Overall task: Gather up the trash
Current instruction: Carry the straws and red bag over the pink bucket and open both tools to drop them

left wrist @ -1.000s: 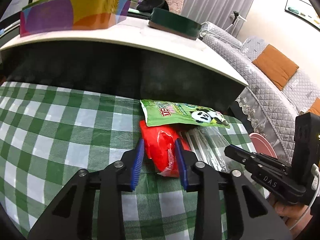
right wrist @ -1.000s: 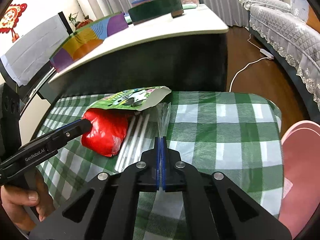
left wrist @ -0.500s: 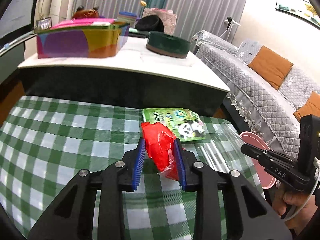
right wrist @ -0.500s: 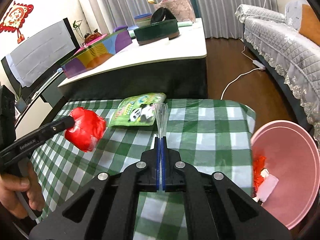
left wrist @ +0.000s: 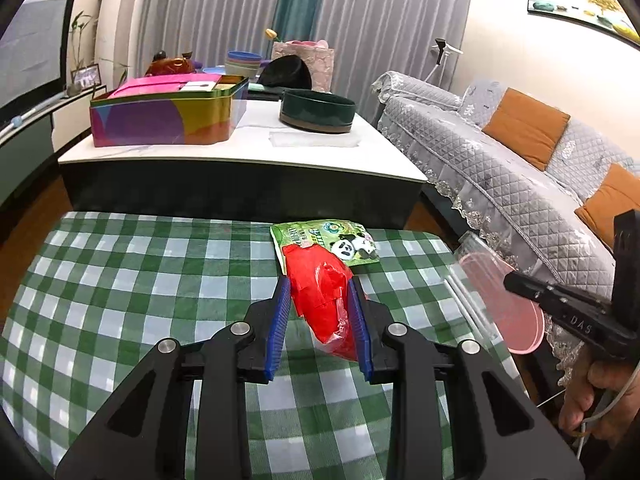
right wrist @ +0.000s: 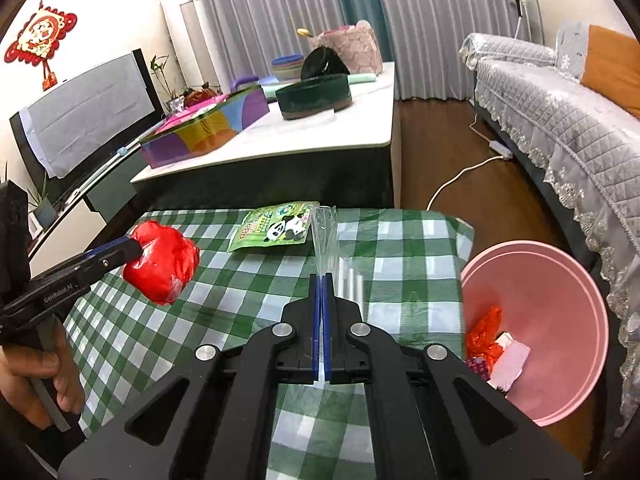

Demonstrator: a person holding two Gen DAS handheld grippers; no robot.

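Both of my grippers have come up off the cloth since a second ago, and the trash came up with them. Now the red plastic wad [left wrist: 326, 300] hangs in the air above the green checked tablecloth [left wrist: 132, 276], squeezed between the blue pads of my left gripper [left wrist: 320, 312]. I hold it tight around its middle so it cannot slip out. Its long side runs away from me, and its far end points at the panda snack bag [left wrist: 340, 240].

My right gripper [right wrist: 322, 320] is pinched flat on the clear plastic wrapper [right wrist: 326, 236]. That wrapper is thin and floppy, so I grip its near end and let the rest stick up and away from me, with its far tip just beside the panda bag. It is long and skinny, and it points the same way my fingers point.

The panda snack bag lies flat on the cloth by the far edge, and nobody is touching it. I think it is the next thing to fetch.

Past the right edge of the table sits the pink bin [right wrist: 560, 276]. It has red and white scraps in it. I think both my pieces go there.
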